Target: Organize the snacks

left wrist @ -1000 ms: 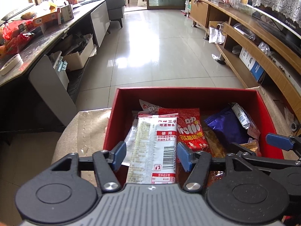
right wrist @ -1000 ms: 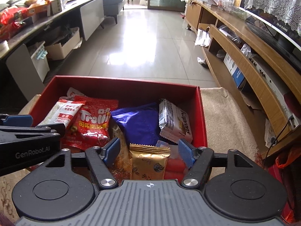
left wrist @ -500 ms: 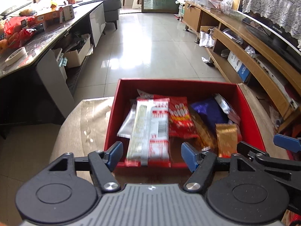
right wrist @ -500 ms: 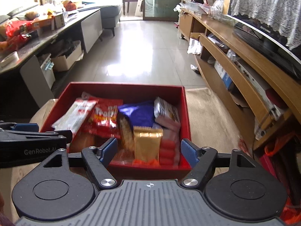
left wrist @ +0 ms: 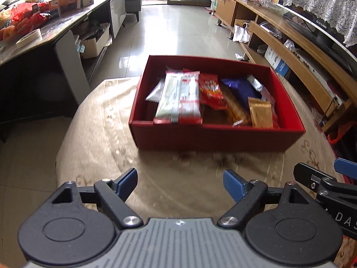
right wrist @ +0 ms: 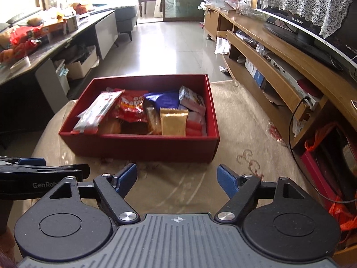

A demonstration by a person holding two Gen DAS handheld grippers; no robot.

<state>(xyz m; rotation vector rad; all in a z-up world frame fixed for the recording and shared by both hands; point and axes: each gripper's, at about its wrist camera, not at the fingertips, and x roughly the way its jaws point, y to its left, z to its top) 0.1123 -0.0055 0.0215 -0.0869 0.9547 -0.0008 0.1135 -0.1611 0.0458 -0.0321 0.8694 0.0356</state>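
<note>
The red box (left wrist: 214, 137) is set on the cloth-covered surface (left wrist: 104, 134), far of both grippers. The snacks are laid inside it in a rough row: a long white-and-red packet (left wrist: 178, 97) at the left, a red candy bag (left wrist: 210, 90) just beside it, a blue bag (left wrist: 241, 86) toward the far right, and a gold packet (left wrist: 260, 115) at the near right, leaning on the near wall. No snack is seen on the cloth outside the box.

The left gripper (left wrist: 179, 182) and the right gripper (right wrist: 176, 177) are held side by side over bare cloth, near of the box. The jaws of both have just been opening and are spread wide; nothing is between them and nothing is gripped.

The step in hand is judged to be a withdrawal after placement, with the task near its end. For this to be done well:

1. The jaws are to be kept apart, so that no wrapper is snagged.
2. The grippers are to be kept apart from each other; the tip of the right one is already near the left one's right side.
3. The near wall of the box is not to be touched, since the box is probably light and may slide on the cloth.
4. The row is to be inspected. The gold packet and the long packet are raised on the items beneath and may tip if the box is jolted.
</note>
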